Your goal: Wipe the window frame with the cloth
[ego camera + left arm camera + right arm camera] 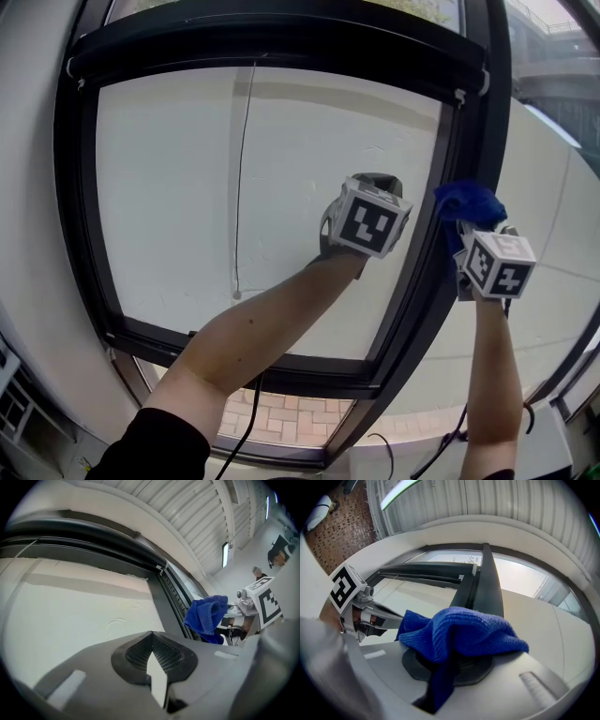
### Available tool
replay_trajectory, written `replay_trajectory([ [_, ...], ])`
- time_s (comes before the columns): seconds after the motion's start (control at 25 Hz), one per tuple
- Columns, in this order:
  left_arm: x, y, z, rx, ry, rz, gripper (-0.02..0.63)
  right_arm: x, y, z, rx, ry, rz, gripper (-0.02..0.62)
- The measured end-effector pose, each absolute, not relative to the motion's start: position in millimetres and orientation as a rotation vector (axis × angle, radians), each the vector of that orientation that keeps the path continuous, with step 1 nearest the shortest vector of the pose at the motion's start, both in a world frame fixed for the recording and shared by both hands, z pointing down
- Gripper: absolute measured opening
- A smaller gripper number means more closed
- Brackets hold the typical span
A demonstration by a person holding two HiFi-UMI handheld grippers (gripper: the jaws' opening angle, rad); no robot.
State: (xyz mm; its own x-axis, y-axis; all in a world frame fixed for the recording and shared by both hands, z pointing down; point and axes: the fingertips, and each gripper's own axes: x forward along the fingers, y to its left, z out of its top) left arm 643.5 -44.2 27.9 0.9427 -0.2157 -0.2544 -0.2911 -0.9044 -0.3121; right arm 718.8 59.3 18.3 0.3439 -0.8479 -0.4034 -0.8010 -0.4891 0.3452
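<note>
The black window frame (427,262) surrounds a pale pane (169,187). A crumpled blue cloth (469,202) is pressed against the frame's right upright, about halfway up. My right gripper (466,227) is shut on the cloth; in the right gripper view the cloth (459,630) bulges over the jaws (452,660) with the upright (487,583) just beyond. My left gripper (367,187) hovers in front of the pane, left of the upright, shut and holding nothing (152,637). From the left gripper view the cloth (206,616) shows to the right, beside the frame (164,592).
A thin cord (242,178) hangs down the pane. The frame's lower rail (234,352) runs below my arms, with brick paving (281,417) seen under it. A second pane (548,216) lies right of the upright. A cable (246,422) dangles beneath my left arm.
</note>
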Motion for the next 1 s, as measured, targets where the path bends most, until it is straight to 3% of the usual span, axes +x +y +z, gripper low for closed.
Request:
replay_trajectory([
  [1.0,635,-19,144,-2.787,0.251,0.250,-0.007,701,62,126,2.506,-1.525,-0.727,0.048],
])
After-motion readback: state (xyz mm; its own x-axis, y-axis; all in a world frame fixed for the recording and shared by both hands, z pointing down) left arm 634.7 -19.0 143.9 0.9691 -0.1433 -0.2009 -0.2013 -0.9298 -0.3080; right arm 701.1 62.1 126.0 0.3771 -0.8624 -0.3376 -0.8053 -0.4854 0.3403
